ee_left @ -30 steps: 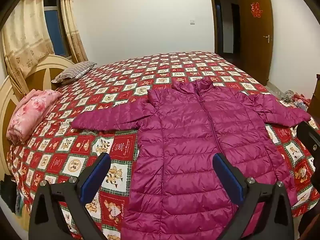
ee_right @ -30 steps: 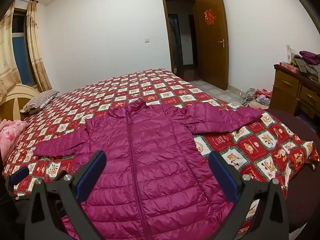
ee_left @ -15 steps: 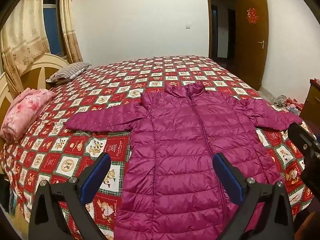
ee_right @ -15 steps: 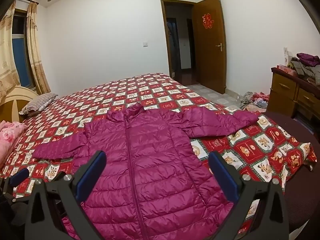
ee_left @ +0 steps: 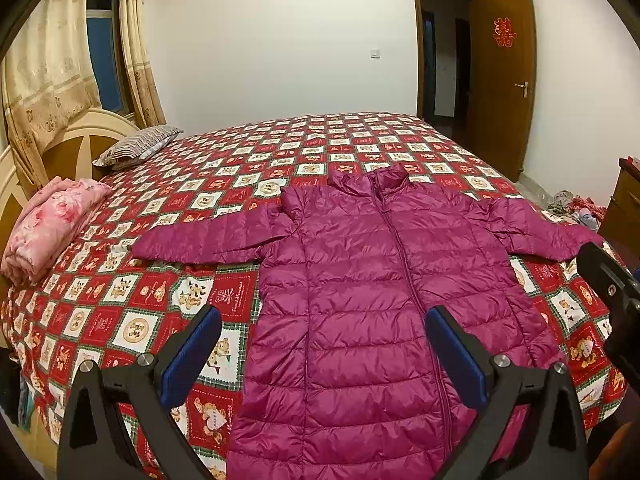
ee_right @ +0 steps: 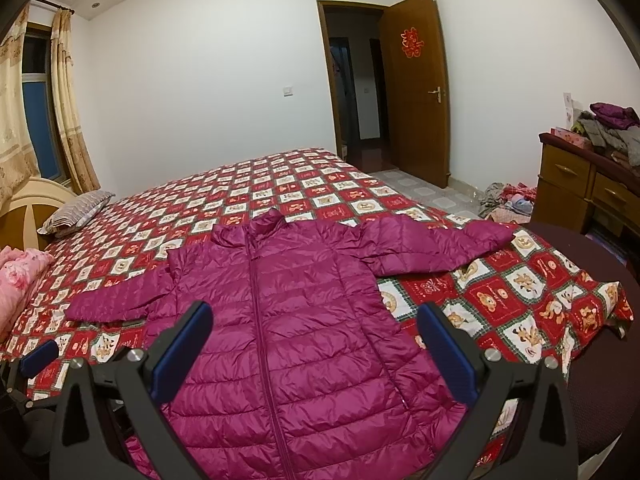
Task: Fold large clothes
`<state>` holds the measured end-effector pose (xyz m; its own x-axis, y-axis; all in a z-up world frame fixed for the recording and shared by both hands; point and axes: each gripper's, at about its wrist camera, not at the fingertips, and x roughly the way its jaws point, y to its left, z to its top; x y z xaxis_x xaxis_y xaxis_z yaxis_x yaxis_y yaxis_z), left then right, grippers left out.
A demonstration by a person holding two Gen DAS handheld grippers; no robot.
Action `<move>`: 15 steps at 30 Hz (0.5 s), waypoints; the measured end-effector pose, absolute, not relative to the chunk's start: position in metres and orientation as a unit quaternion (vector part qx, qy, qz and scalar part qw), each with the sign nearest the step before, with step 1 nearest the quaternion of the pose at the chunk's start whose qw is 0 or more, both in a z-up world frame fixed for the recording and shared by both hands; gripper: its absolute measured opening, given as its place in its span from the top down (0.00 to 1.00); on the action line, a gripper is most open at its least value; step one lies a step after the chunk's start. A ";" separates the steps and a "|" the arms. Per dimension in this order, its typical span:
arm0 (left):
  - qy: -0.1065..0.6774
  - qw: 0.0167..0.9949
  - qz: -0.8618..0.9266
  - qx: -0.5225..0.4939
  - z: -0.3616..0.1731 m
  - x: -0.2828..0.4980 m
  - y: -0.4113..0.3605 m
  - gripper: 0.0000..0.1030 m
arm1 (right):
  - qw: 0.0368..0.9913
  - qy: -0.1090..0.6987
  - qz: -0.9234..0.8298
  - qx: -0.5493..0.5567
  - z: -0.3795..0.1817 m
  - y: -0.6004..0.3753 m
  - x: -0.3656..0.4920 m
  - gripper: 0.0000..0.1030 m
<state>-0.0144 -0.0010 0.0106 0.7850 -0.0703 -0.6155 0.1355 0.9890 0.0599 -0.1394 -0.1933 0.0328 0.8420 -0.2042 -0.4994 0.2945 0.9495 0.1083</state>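
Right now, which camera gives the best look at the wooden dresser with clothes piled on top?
The right wrist view: the dresser shows its drawers and piled top. The left wrist view catches only a sliver at the edge.

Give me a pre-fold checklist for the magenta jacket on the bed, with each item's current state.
1. Puffer jacket lies flat, front up, zipper closed: ok.
2. Both sleeves spread outward, left sleeve and right sleeve: ok.
3. Left gripper open, holding nothing: ok.
4. Right gripper open, holding nothing: ok.
5. Bedspread beyond the collar free of clutter; pink bedding and pillow lie well off to the side: ok.
6. Hem lying straight at the near bed edge: cannot tell, the grippers and the frame edge hide it.
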 end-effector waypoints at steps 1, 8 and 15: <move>0.323 0.943 -0.055 0.050 0.011 -0.015 -0.001 0.01 | 0.956 0.249 -0.130 0.090 0.033 -0.193 -0.139 0.00; 0.322 0.944 -0.054 0.051 0.012 -0.014 -0.003 0.01 | 0.956 0.247 -0.130 0.090 0.033 -0.193 -0.140 0.00; 0.321 0.944 -0.054 0.050 0.012 -0.015 -0.003 0.01 | 0.955 0.249 -0.129 0.092 0.033 -0.194 -0.140 0.00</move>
